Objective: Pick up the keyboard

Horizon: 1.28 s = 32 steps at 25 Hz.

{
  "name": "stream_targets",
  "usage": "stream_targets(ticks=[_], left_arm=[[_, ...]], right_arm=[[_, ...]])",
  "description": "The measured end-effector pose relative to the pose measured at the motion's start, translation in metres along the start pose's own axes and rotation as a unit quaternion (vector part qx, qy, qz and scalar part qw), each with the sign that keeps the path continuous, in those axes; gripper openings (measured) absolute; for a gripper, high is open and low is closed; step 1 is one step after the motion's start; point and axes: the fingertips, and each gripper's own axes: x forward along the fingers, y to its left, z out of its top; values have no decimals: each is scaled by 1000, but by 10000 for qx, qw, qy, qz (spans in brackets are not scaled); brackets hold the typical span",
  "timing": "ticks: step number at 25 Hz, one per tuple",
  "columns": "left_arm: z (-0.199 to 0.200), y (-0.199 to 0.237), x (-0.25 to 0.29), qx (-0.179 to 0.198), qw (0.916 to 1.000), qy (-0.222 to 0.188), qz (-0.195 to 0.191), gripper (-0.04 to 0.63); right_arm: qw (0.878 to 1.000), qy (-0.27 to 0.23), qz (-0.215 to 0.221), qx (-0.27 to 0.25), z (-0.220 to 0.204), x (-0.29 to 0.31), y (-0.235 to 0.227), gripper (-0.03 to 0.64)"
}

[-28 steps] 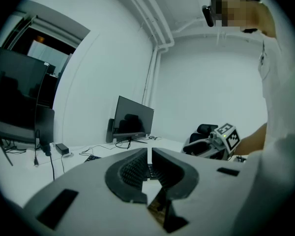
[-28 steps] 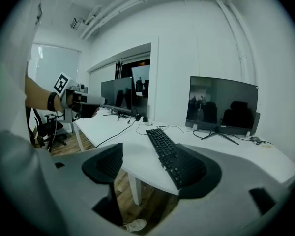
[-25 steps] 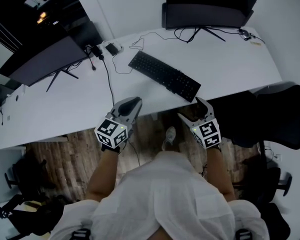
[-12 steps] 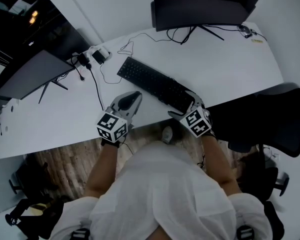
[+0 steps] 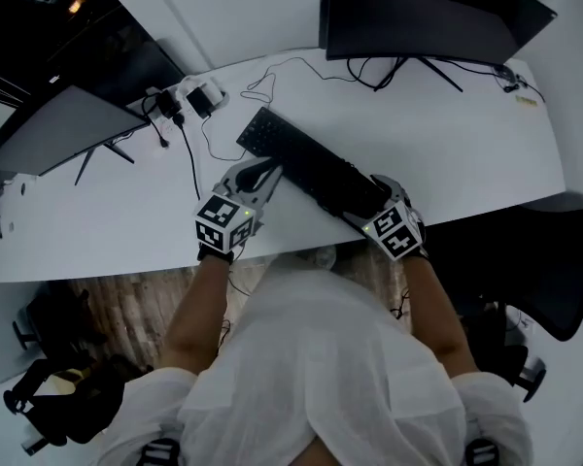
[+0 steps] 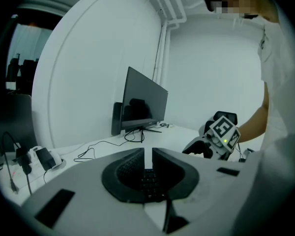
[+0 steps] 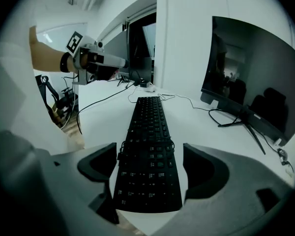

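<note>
A long black keyboard (image 5: 306, 163) lies slantwise on the white desk (image 5: 447, 134). My right gripper (image 5: 374, 190) reaches over the desk's front edge, and its jaws straddle the keyboard's near right end. In the right gripper view the keyboard (image 7: 150, 146) runs away between the two pads with a gap on each side; the jaws are closing. My left gripper (image 5: 262, 175) is shut and empty, its tip at the keyboard's near long edge. Dark keys (image 6: 147, 178) show just beyond the tip in the left gripper view.
A black monitor (image 5: 428, 17) stands at the back of the desk, another (image 5: 58, 129) at the far left. Power adapters (image 5: 189, 97) and cables lie behind the keyboard. A black office chair (image 5: 525, 260) stands off the desk's right front. Wooden floor shows below the edge.
Both grippers moved forward from above the floor onto the desk. The right one came down around the keyboard's end; the left one reached its near edge, still shut.
</note>
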Motion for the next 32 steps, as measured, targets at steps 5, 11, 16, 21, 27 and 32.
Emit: stream_targets(ticks=[5,11,16,21,27,32], left_arm=[[-10,41,12,149,9992,373,-6,28],[-37,86,34,130,9948,997,-143,127],[-62,119,56,137,9863,1626,-247,242],[-82,150,74,250,9720,2322,-243,306],[-99,171,94,158,9582,2847,-222,356],[-130,175,101,-216,9412,3343,-430,377]], right_arm=[[9975,109,-223,666,-1,9,-6,399],[9779,204,-824,1911,-23,7,-18,396],[9380,335,-1339,3181,-51,0,-22,401],[8959,435,-1654,4100,-74,-1,-22,420],[8521,337,-1609,4969,-101,4,-13,428],[8175,198,-1405,5582,-109,17,-11,447]])
